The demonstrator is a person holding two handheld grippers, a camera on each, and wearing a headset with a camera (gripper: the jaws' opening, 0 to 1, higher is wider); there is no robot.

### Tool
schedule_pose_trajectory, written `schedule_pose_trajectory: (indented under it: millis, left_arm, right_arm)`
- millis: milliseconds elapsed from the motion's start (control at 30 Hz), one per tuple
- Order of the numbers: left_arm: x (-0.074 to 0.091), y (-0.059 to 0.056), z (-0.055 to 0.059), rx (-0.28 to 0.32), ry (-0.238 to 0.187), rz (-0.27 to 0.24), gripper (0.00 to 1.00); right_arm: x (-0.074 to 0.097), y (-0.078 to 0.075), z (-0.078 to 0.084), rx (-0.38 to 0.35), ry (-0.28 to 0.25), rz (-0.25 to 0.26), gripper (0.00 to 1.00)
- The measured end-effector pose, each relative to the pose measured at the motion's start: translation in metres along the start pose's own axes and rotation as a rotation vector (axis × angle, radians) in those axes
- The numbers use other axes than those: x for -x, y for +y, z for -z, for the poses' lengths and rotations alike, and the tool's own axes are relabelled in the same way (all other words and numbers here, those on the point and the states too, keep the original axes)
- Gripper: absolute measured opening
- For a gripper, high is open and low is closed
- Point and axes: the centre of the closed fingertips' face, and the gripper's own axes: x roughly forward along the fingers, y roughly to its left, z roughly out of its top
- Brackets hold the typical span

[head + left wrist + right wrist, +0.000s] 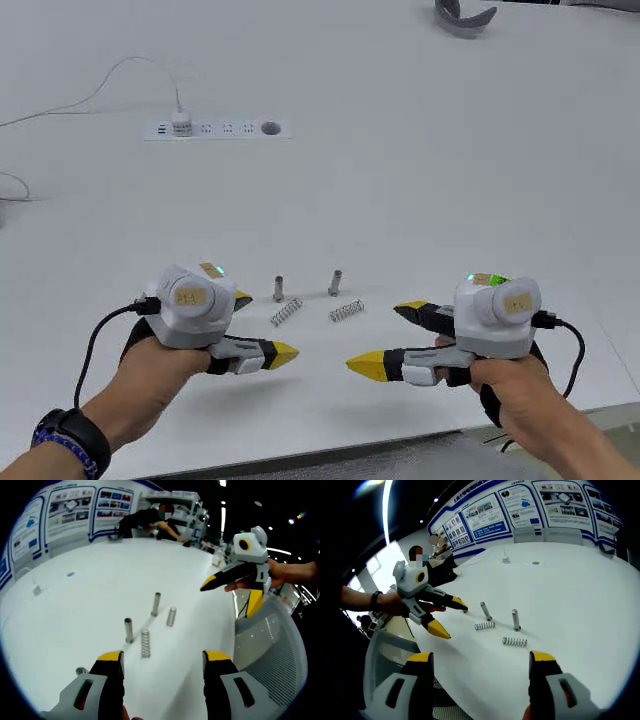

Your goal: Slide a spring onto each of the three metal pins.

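Two silvery pins [279,288] stand upright, two coiled springs [347,311] lying beside them.

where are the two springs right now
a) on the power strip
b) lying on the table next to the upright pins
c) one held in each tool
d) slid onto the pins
b: one spring and the other spring lie flat on the table beside the two upright pins, while the left tool and right tool are open and empty.
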Motion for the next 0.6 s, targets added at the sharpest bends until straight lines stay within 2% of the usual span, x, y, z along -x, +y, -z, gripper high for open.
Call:
schedule_pose_trajectory:
  millis: [200,600]
  left_arm:
    - [-0.013,0.003,0.008,0.008,0.021,-0.004,0.6]
    - [-0.028,0.013,0.014,0.03,0.033,-0.031,0.48]
  right_arm:
    - [0.001,0.0,0.002,-0.007,0.0,0.0,0.79]
    - [0.003,0.0,0.003,-0.014,0.004,-0.004,0.79]
